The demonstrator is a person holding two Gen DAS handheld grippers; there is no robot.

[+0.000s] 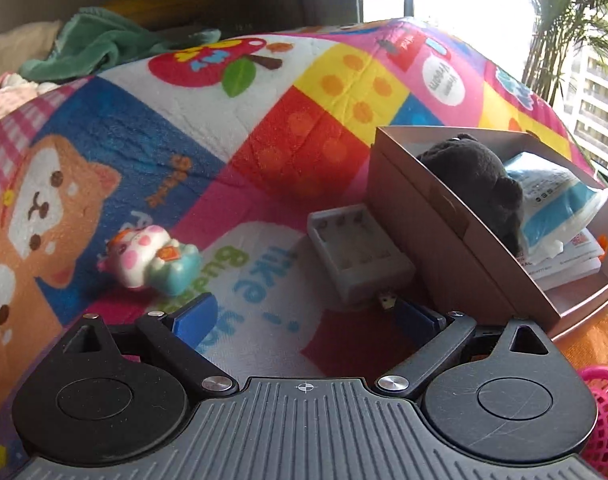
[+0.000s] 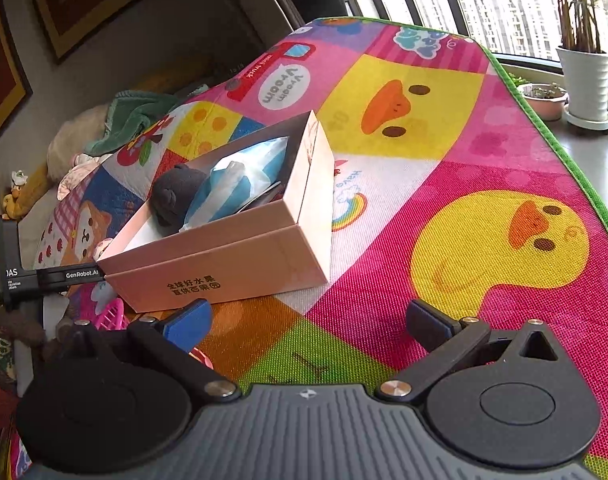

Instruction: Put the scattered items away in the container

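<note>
Fingers [image 1: 192,316] spread, empty; charger [image 1: 357,258] lies beside the box [image 1: 443,236].

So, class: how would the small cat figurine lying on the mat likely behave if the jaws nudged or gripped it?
The cat figurine has a rounded, glossy body, so it would probably slip between pads or roll when nudged. It lies on its side on the soft mat, which may damp rolling. It looks small and light.

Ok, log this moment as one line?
left gripper: open, empty | right gripper: open, empty | box: black plush, packets | mat: grey tray, cat toy
</note>
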